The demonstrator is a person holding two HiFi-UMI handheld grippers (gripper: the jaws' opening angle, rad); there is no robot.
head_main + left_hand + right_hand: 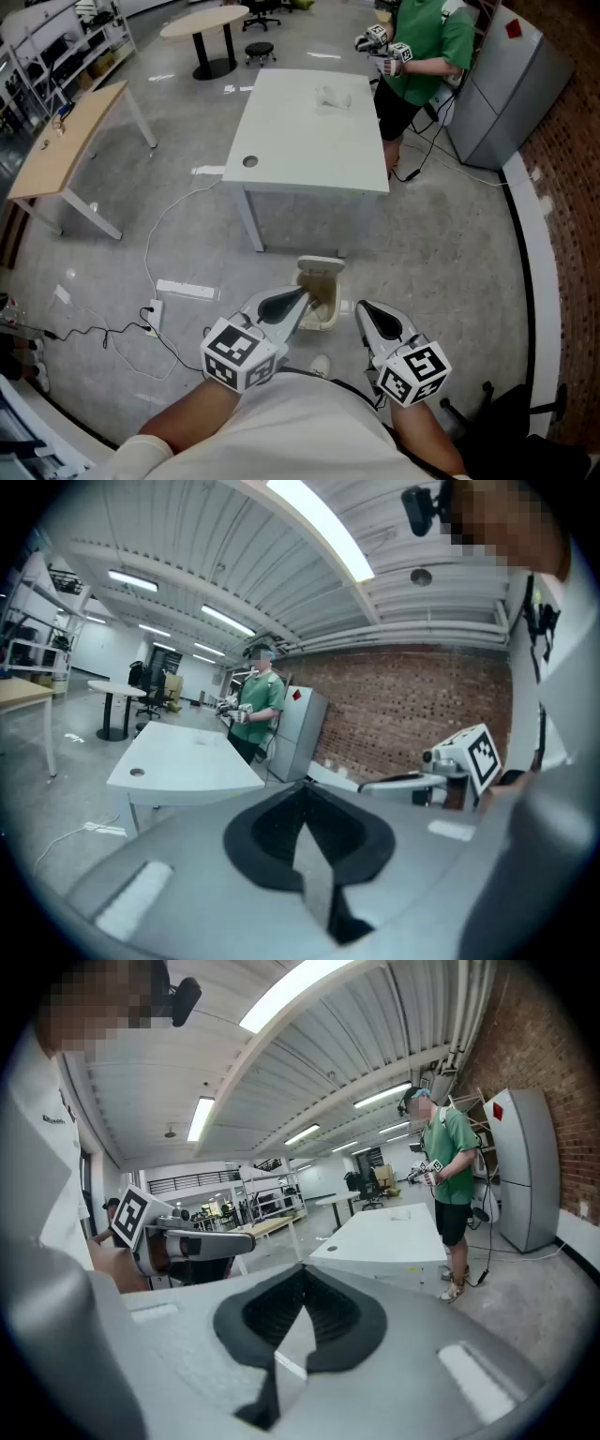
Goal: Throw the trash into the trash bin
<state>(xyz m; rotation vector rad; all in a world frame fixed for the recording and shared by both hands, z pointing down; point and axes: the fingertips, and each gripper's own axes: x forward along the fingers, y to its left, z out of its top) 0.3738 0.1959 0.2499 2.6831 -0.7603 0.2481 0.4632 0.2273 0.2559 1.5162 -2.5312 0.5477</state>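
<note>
- The trash [333,97], a pale crumpled scrap, perhaps paper or plastic film, lies on the far end of the white table [309,155], well apart from both grippers.
- The trash bin [321,277], beige with its flap lid up, stands on the floor just in front of the table's near edge.
- The left gripper [298,298] hovers at the bin's left rim, jaws clenched together on nothing.
- The right gripper [366,314], just right of the bin, is likewise clenched and empty.
- A person in a green shirt [427,42] stands at the table's far right corner.
- A grey cabinet [506,84] stands right of that person.
</note>
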